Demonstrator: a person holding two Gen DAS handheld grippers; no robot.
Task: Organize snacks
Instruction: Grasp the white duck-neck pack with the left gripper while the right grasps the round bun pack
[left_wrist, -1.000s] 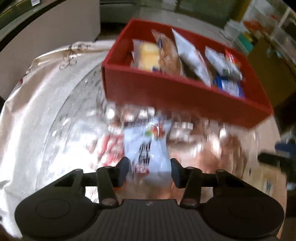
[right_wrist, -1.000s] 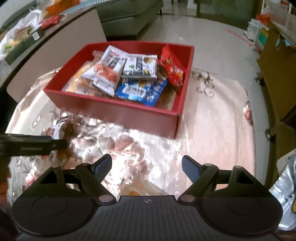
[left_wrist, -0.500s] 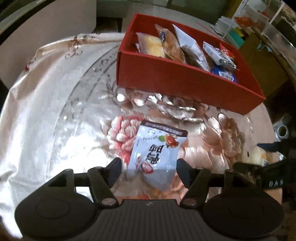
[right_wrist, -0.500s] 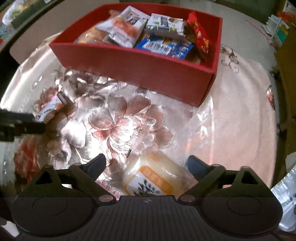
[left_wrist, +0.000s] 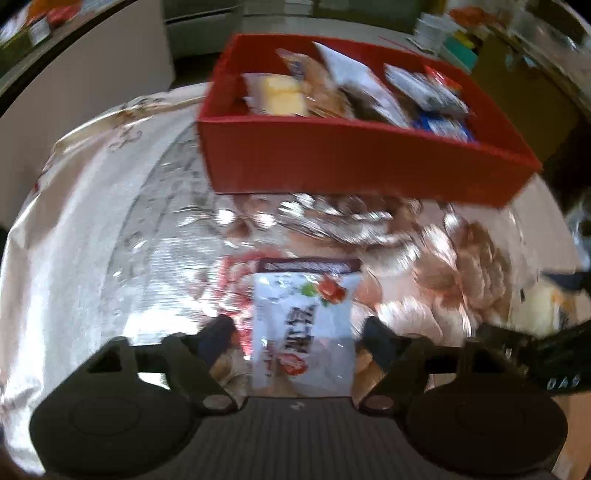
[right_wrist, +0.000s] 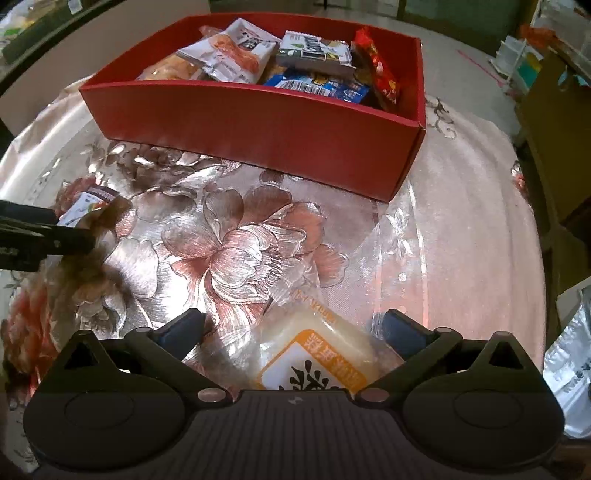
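Observation:
A red box (left_wrist: 351, 162) holding several snack packets stands at the far side of the floral tablecloth. A white packet with red fruit print (left_wrist: 306, 295) lies flat on the cloth between the fingers of my left gripper (left_wrist: 295, 332). Its jaws are opening and the pads stand clear of the packet. In the right wrist view, a clear-wrapped pale cake with an orange label (right_wrist: 321, 354) lies between the fingers of my right gripper (right_wrist: 293, 323). Those jaws are opening too and do not touch it. The red box (right_wrist: 258, 122) sits beyond. The left gripper (right_wrist: 44, 236) shows at the left edge.
The shiny floral tablecloth (right_wrist: 236, 240) covers a round table whose edge curves away at the right. A silver bag (right_wrist: 569, 369) hangs off the right edge. Cardboard and wooden furniture (right_wrist: 554, 110) stand past the table, with a sofa behind the box.
The left jaws have spread off the white packet, which now lies on the cloth. The right gripper has come down over the cake packet and its jaws have widened.

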